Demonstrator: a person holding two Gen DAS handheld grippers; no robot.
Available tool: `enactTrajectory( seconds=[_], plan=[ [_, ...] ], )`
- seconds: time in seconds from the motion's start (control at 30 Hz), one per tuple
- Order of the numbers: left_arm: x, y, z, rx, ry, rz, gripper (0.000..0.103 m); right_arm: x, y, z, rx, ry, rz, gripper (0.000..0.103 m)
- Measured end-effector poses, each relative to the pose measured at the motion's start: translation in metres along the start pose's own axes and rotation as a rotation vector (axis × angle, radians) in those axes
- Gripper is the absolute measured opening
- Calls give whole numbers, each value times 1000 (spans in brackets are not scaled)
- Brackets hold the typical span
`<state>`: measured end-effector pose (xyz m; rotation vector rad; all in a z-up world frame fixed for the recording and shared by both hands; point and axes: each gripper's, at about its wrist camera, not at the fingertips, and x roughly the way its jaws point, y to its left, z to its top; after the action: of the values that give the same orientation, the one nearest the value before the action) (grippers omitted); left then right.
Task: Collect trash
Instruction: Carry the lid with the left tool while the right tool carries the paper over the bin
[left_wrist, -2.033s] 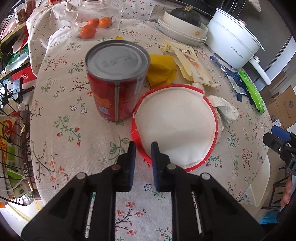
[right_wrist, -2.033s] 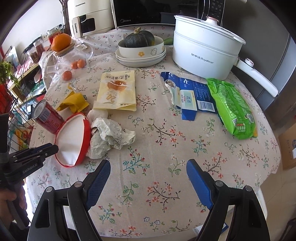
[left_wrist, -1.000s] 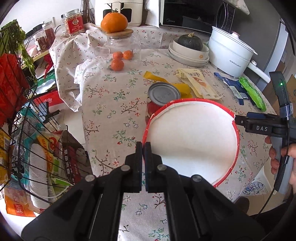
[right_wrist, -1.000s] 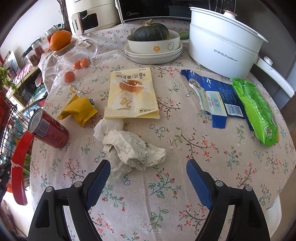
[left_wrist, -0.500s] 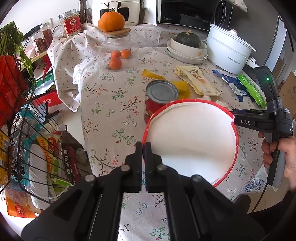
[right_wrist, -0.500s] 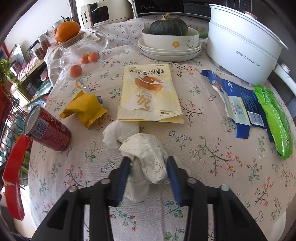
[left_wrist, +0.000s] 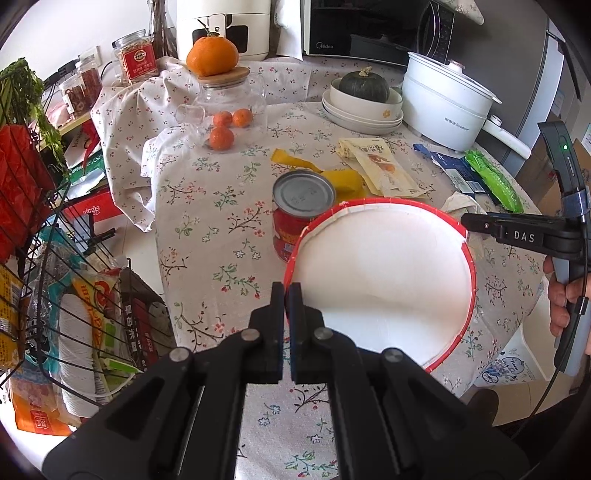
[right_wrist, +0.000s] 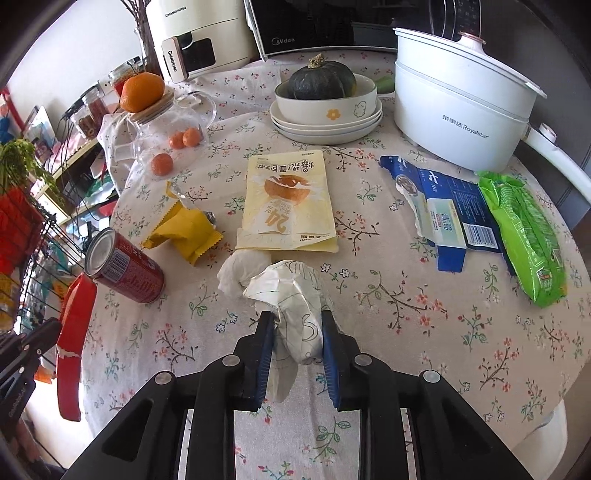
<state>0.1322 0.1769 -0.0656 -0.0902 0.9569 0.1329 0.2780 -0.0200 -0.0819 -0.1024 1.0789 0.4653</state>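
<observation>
Left gripper (left_wrist: 287, 295) pinched on rim of round red-edged paper lid (left_wrist: 384, 280), held flat above table's left edge; right gripper (right_wrist: 298, 332) clamps crumpled printed paper wad (right_wrist: 295, 306) mid-table; only left view shows wire basket (left_wrist: 66, 280) of flattened packaging; ribbed red can (right_wrist: 122, 271) near left edge.

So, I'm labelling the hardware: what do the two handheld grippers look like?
Both are black, angular linkage frames with silver pivot bolts. The left gripper has black fingers; the right gripper has blue finger pads. From outside, the right one shows white "DAS" lettering, a green indicator light, a black cable and a bare hand.
</observation>
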Motion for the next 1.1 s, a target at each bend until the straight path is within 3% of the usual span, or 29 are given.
enactTrajectory(
  seconds=[0.47,1.1],
  plan=[
    [-5,-30,5,45,-22,-25,3,-37,-43,-19,57,9,-58,25],
    [1,-93,8,138,-21,-49,3,-101,-132,-62,167,-22,-138,26]
  ],
)
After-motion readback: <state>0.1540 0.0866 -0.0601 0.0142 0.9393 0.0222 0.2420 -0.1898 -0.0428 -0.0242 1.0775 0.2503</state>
